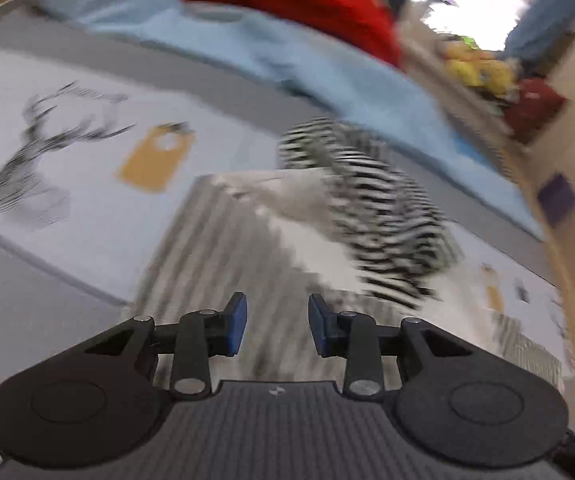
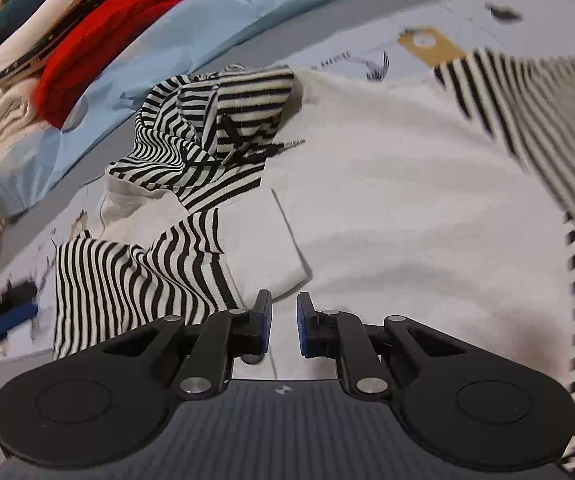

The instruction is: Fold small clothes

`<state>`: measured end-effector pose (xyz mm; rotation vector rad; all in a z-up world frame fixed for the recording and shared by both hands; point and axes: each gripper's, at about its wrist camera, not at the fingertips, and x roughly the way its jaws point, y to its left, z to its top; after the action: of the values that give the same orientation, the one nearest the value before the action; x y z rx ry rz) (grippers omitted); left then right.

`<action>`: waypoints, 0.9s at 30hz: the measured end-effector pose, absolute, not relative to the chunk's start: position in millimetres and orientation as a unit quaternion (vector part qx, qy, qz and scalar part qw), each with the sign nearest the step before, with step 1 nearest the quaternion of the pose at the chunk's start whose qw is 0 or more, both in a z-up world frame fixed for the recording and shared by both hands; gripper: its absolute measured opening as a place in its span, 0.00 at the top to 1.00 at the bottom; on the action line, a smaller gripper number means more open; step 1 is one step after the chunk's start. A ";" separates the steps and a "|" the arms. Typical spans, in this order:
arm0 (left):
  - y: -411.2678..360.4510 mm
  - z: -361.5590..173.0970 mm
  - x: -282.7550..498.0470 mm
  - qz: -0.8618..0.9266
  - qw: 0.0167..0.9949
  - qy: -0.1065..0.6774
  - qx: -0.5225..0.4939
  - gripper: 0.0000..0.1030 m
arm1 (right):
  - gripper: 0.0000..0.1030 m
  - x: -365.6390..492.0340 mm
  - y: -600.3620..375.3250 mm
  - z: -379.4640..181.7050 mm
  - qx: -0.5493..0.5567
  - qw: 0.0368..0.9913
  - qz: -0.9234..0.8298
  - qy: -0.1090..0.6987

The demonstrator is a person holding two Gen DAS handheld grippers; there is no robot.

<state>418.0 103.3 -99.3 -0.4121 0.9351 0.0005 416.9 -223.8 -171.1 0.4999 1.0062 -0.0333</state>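
Observation:
A small white top (image 2: 387, 184) with black-and-white striped sleeves and a striped hood (image 2: 207, 120) lies spread on a printed bed sheet (image 2: 547, 4). One striped sleeve (image 2: 127, 276) is folded in at the left, and the other (image 2: 527, 120) stretches out to the right. My right gripper (image 2: 284, 324) hovers low over the white body by the folded sleeve. Its jaws stand a narrow gap apart and I see no cloth pinched. In the blurred left wrist view my left gripper (image 1: 277, 324) is open and empty above striped cloth (image 1: 227, 260), with the hood (image 1: 367, 208) ahead.
A light blue cloth (image 2: 147, 40) and a red garment (image 2: 99, 28) lie beyond the top, beside a pile of other clothes (image 2: 3, 120). The sheet carries a deer drawing (image 1: 35, 160) and a tan tag print (image 1: 155, 156). A blurred black and blue object (image 2: 7, 316) sits at the left edge.

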 end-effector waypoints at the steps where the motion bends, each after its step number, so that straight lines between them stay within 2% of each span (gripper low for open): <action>1: 113.5 -101.1 421.5 0.011 0.870 0.447 -0.210 0.64 | 0.86 420.9 -224.8 -175.6 0.251 0.841 -0.017 0.479; 5: 139.4 -99.0 429.9 0.038 0.869 0.442 -0.218 0.64 | 0.86 439.0 -223.9 -186.1 0.277 0.837 -0.023 0.472; 14: 158.0 -103.3 442.3 0.055 0.865 0.446 -0.224 0.64 | 0.86 459.0 -223.4 -209.7 0.258 0.828 -0.064 0.493; 17: 163.3 -103.2 442.9 0.064 0.862 0.444 -0.234 0.64 | 0.83 460.5 -219.3 -207.9 0.238 0.836 -0.049 0.493; 20: 163.7 -103.0 444.0 0.066 0.862 0.443 -0.236 0.64 | 0.93 461.5 -215.8 -203.6 0.220 0.845 -0.032 0.486; 24: 162.0 -101.5 445.3 0.063 0.865 0.441 -0.232 0.64 | 0.95 457.6 -211.0 -174.9 0.215 0.874 0.006 0.437; 27: 164.0 -99.7 445.4 0.066 0.866 0.437 -0.233 0.64 | 0.96 441.9 -213.0 -130.0 0.229 0.912 0.042 0.339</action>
<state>445.4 164.0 -99.7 -0.4889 0.9156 0.1376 441.9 -213.0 -130.0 0.4719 0.6981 0.0873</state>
